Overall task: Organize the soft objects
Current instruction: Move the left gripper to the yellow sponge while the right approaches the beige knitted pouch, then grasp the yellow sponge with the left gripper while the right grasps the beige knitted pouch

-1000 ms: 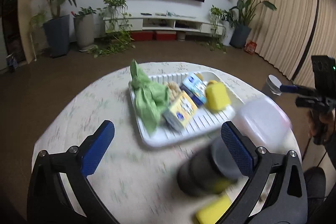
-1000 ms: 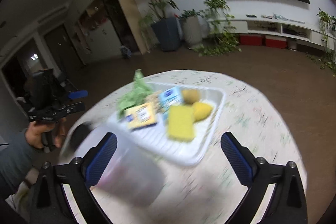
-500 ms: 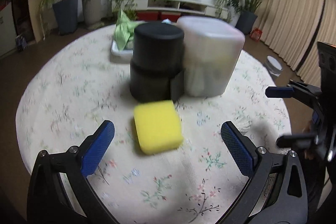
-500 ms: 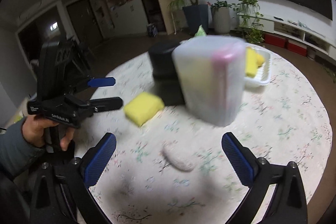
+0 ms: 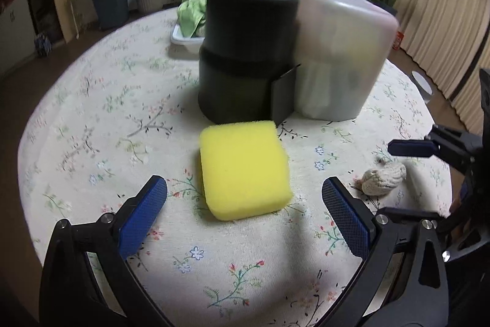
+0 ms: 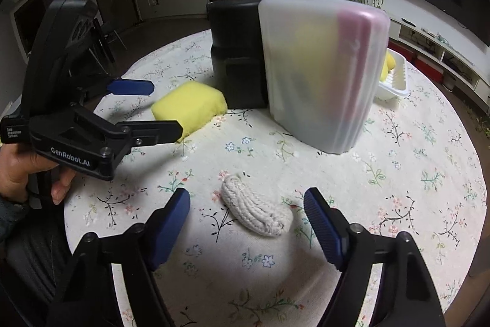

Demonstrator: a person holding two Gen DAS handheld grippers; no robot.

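On my left wrist view, the left gripper sits low over the floral tablecloth, its blue pads spread wide and holding nothing. The yellow sponge lies flat just ahead, reaching in between the fingertips, touching neither pad. Behind it stand a black canister and a frosted container, side by side, closing off the far side; bare cloth lies open to the left. On my right wrist view, the right gripper is likewise spread and empty, angled down at the table. A knitted white roll lies between its pads, clear of both. The white tray peeks out behind the frosted container.
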